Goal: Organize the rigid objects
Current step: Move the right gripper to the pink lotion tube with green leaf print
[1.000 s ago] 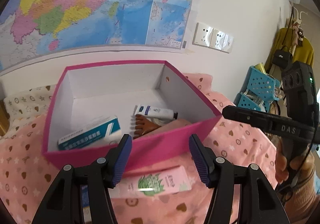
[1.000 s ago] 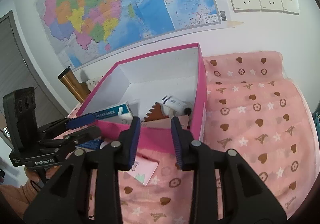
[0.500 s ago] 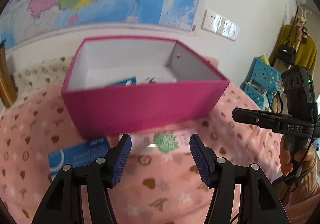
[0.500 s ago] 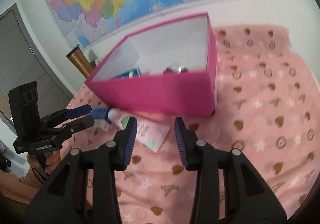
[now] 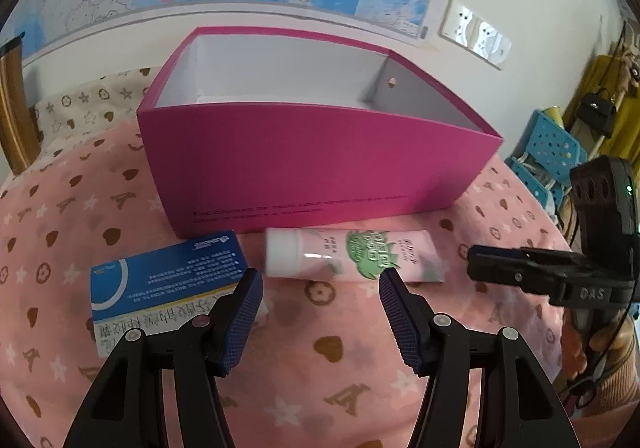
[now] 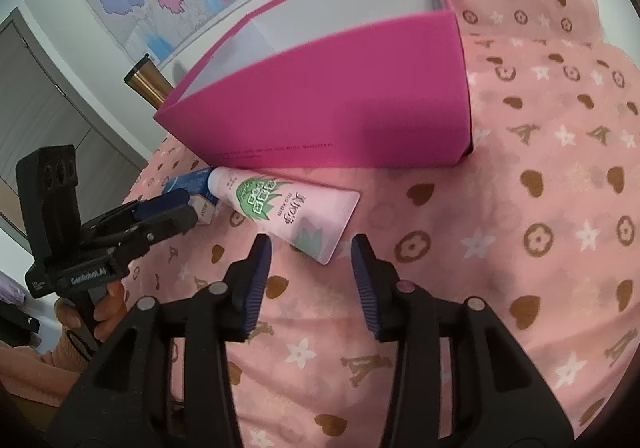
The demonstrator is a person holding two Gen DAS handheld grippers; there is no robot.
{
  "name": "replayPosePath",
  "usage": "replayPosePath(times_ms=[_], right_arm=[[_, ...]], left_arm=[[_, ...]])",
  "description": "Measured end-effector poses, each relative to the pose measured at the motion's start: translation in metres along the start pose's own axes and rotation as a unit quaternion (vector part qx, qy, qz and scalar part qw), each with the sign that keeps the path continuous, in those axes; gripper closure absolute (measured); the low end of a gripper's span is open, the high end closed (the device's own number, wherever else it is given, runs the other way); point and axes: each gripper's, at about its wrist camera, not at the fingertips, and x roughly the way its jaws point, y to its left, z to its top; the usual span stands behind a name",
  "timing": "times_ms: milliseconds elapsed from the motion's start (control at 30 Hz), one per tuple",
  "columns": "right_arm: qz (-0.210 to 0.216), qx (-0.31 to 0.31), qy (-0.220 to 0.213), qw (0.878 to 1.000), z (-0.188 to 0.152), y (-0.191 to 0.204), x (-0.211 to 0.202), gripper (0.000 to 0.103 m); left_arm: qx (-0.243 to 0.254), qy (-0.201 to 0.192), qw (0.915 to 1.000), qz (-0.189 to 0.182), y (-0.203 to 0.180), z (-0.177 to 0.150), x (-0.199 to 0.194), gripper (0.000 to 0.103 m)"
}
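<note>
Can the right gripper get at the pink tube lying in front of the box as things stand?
Probably yes. The right gripper is open and empty, its jaws having just been opening, and the pink tube's flat end lies just ahead of them on the cloth. The pink box sits behind the tube, not between.

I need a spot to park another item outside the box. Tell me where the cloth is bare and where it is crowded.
Bare: the pink patterned cloth beside the magenta cardboard box, on the side away from the items, and the near strip under both grippers. Crowded: the strip in front of the box, where the pink aloe-print tube and blue-and-white carton lie.
</note>
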Motion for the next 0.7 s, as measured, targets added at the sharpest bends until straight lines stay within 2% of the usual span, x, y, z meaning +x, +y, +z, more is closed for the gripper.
replayPosePath(times_ms=[400,700], right_arm=[[-0.001,0.020,0.005,1.000,0.000,-0.006,0.012,0.056],[-0.009,0.030,0.002,1.000,0.002,-0.011,0.017,0.056]], left_arm=[[0.024,0.023,0.9994,0.010,0.000,0.018,0.027,0.041],[0.033,0.039,0.9986,-0.011,-0.010,0.011,0.034,0.041]])
